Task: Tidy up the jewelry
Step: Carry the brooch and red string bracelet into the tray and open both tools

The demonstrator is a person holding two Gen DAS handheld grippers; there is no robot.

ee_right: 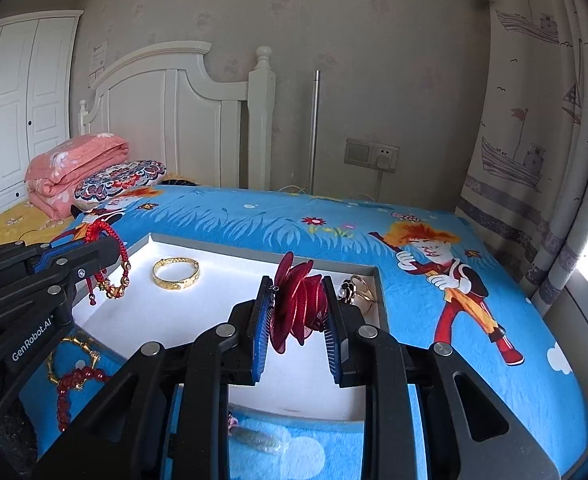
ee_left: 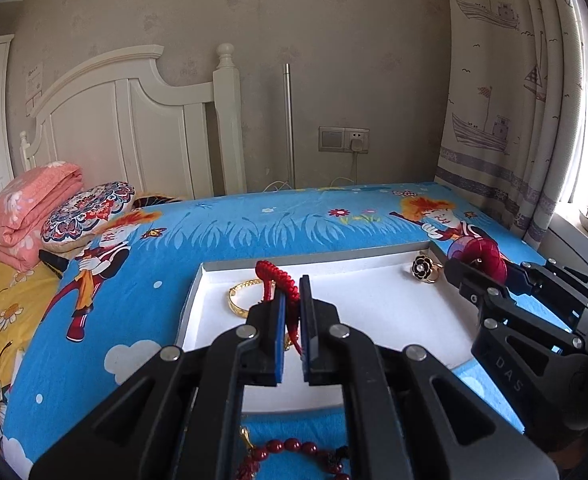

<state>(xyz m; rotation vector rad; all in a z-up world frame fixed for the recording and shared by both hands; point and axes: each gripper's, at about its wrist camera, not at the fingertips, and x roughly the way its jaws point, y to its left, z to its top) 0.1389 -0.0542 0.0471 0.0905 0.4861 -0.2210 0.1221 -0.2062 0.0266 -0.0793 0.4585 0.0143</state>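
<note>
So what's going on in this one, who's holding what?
A person is sorting jewelry into a white tray on the bed. The left gripper is shut on a red cord bracelet, the right gripper on a red flower clip, both above the tray. A gold bangle and a black flower ring lie inside; a red bead bracelet waits outside.

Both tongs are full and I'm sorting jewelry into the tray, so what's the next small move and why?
Probably lower the left tongs and release the red braided bracelet into the white tray beside the gold bangle; it already hangs over bare lining.
</note>
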